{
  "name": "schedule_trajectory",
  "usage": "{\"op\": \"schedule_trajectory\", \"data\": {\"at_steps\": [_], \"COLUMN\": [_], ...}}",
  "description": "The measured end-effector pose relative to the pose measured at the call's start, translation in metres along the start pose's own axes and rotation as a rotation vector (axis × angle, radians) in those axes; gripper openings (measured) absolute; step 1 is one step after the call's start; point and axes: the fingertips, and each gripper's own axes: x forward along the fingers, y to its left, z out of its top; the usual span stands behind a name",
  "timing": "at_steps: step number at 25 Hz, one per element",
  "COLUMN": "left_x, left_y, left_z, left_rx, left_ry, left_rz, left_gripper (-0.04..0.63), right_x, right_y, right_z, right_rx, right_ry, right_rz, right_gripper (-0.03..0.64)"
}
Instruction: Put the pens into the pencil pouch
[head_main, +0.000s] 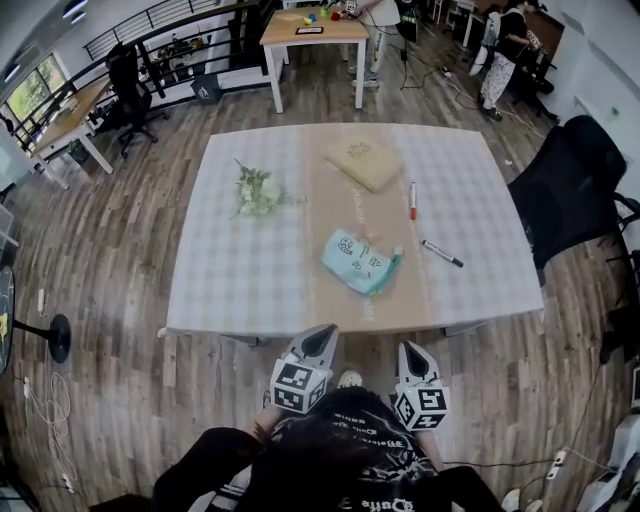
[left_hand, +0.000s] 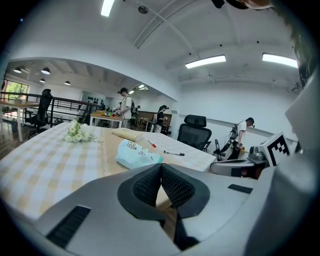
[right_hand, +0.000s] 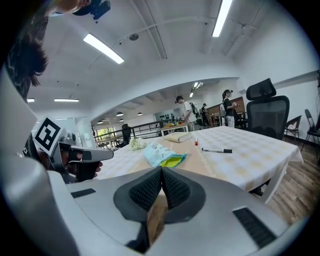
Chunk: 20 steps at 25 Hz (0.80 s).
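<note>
A light blue pencil pouch (head_main: 360, 263) with a green opening lies on the table's tan middle strip (head_main: 335, 190), also seen in the left gripper view (left_hand: 136, 153) and the right gripper view (right_hand: 162, 154). A black pen (head_main: 441, 253) (right_hand: 217, 150) (left_hand: 173, 153) lies right of it. A red-capped pen (head_main: 412, 199) (right_hand: 196, 142) lies farther back. My left gripper (head_main: 322, 336) (left_hand: 161, 170) and right gripper (head_main: 411, 351) (right_hand: 162, 173) hover off the table's near edge, both shut and empty.
A tan pouch (head_main: 364, 162) lies at the back of the checked table (head_main: 240, 270), a small flower bunch (head_main: 256, 191) at its left. A black office chair (head_main: 575, 185) stands at the right. Another table (head_main: 315, 35) and people are farther off.
</note>
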Motion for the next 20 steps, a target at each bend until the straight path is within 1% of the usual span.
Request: {"op": "schedule_trajectory", "data": {"at_steps": [2, 5, 10, 17, 18, 20], "left_x": [0.013, 0.027, 0.048, 0.069, 0.071, 0.073], "left_y": [0.002, -0.002, -0.006, -0.001, 0.001, 0.002], "left_z": [0.004, 0.003, 0.013, 0.024, 0.025, 0.026], "left_rx": [0.013, 0.013, 0.010, 0.008, 0.003, -0.005], "left_ry": [0.004, 0.012, -0.001, 0.006, 0.011, 0.028], "left_rz": [0.033, 0.042, 0.025, -0.021, -0.026, -0.042], "left_gripper": [0.020, 0.020, 0.020, 0.021, 0.021, 0.023], "right_x": [0.008, 0.015, 0.028, 0.037, 0.039, 0.041], "right_y": [-0.011, -0.026, -0.049, -0.062, -0.062, -0.063], "right_z": [0.007, 0.010, 0.021, 0.024, 0.026, 0.028], "right_rx": [-0.005, -0.009, -0.010, 0.010, 0.010, 0.009], "right_ry": [-0.005, 0.000, -0.008, 0.001, 0.003, 0.011], "right_rz": [0.011, 0.019, -0.007, -0.062, -0.063, -0.065], "right_gripper": [0.008, 0.009, 0.009, 0.011, 0.023, 0.095]}}
